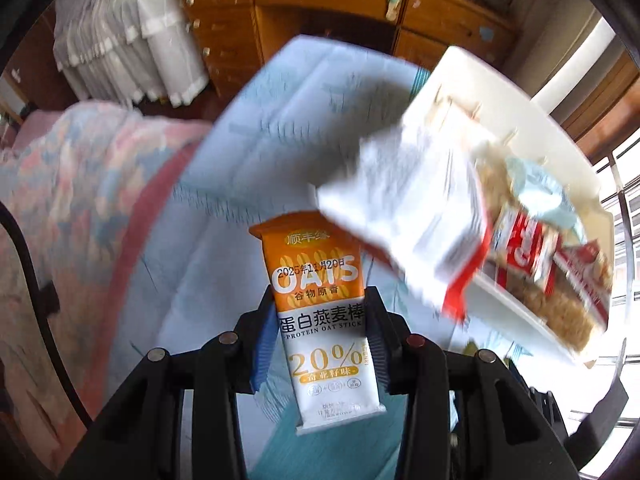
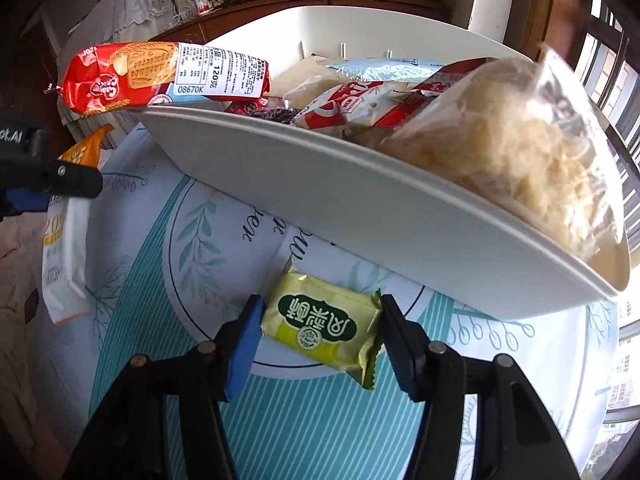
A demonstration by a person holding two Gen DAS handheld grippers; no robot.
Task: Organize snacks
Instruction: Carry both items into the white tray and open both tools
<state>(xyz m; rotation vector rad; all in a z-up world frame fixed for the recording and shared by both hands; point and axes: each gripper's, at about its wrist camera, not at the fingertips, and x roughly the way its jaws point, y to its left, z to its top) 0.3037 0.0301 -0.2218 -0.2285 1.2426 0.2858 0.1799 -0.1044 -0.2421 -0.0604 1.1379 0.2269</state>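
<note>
1. Two tools each hold a snack: the left tool (image 1: 322, 322) is clamped on the oat bar (image 1: 320, 304), lifted near the white bin (image 2: 360, 208).
2. The right tool (image 2: 322, 330) pinches the green cake packet (image 2: 324, 326) just above the desk (image 2: 304, 420).
3. Next, I think, both drop into the bin.

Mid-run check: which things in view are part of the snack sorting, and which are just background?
Part of the job:
- oat stick in the left gripper
- green pastry packet between the right gripper's fingers
- white bin
- red biscuit roll on its rim
- clear bag of flakes

Just lying about:
- wooden desk
- patterned blanket
- small bottle
</note>
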